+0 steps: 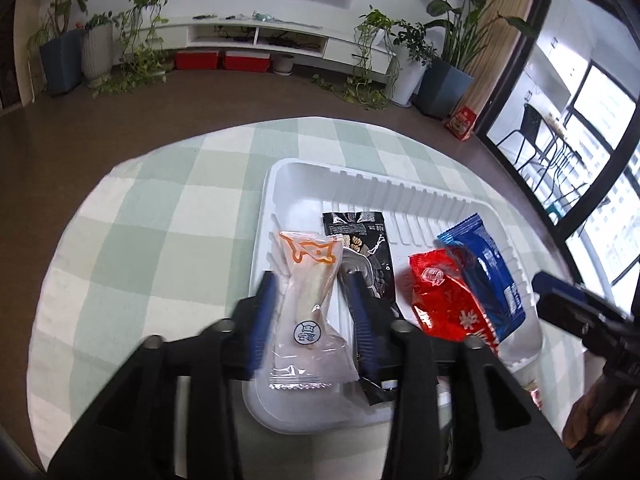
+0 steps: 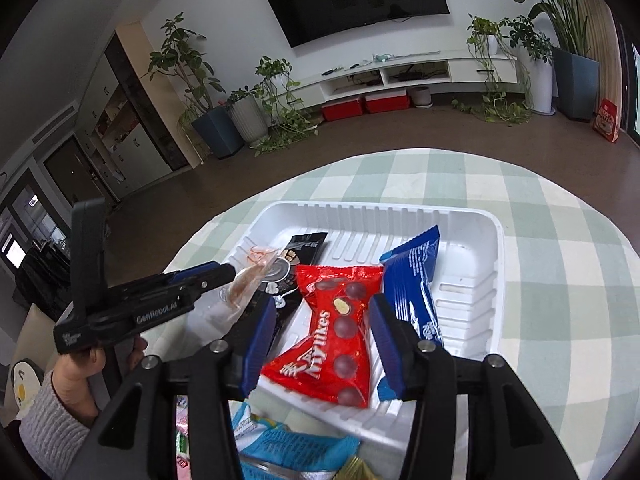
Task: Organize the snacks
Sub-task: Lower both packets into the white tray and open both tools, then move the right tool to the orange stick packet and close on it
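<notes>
A white plastic tray (image 1: 304, 176) (image 2: 472, 240) sits on the green-checked tablecloth. In it lie a black snack pack (image 1: 366, 248) (image 2: 304, 246), a red Mylikes pack (image 1: 444, 300) (image 2: 336, 320) and a blue pack (image 1: 488, 268) (image 2: 412, 280). My left gripper (image 1: 312, 288) (image 2: 230, 272) is shut on a clear snack pack with an orange print (image 1: 308, 308) (image 2: 244, 284), held over the tray's left end. My right gripper (image 2: 322, 312) is open, its fingers either side of the red pack; whether they touch it I cannot tell.
More snack packs, light blue (image 2: 288, 448) and pink (image 2: 182, 436), lie on the cloth at the tray's near side. The table edge curves round beyond the tray. Potted plants, a TV unit and red boxes stand on the far floor.
</notes>
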Demonstrator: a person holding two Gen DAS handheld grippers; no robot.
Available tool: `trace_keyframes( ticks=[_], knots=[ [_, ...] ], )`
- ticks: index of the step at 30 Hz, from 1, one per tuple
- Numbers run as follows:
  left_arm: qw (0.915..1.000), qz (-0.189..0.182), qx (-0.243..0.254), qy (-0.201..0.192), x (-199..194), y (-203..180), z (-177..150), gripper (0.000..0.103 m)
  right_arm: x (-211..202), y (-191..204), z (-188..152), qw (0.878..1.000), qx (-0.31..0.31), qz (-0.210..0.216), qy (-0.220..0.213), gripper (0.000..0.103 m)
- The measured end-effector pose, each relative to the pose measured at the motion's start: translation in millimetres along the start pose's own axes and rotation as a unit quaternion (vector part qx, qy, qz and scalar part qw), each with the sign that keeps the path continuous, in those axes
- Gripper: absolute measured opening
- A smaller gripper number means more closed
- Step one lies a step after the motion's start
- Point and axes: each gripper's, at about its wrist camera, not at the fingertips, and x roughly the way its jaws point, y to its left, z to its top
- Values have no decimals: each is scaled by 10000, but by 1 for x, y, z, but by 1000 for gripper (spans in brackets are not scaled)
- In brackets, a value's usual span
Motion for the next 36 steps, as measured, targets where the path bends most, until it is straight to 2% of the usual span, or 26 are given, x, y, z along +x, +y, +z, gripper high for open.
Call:
trace_keyframes(
  ticks=[8, 13, 16, 22, 25, 31, 36],
  knots=[
    [9997, -18, 193, -174, -30, -11, -11, 50, -16, -4, -17, 9998, 174, 60, 14, 53],
    [9991, -42, 301, -303, -69, -18, -32, 50, -35, 7, -28, 9999, 99, 131, -25, 55],
    [9989, 2, 350, -306, -95, -22, -52, 50, -56, 18, -41, 9999, -22, 117, -115, 63],
    [9979, 22, 627, -152, -137, -45, -108, 50, -89, 30, -83, 9999, -112, 1, -80, 64],
    [9977, -112, 661, 44, -149, -59, -141, 50, -100, 30, -110, 9999, -60, -155, 19, 66],
    [9965, -308, 673, 380, -155, -84, -192, 50, -99, 19, -153, 9976, 211, -507, 431, 67],
    [9968, -358, 526, 476, -157, -88, -211, 50, -86, 13, -167, 9953, 447, -509, 697, 67]
  ],
)
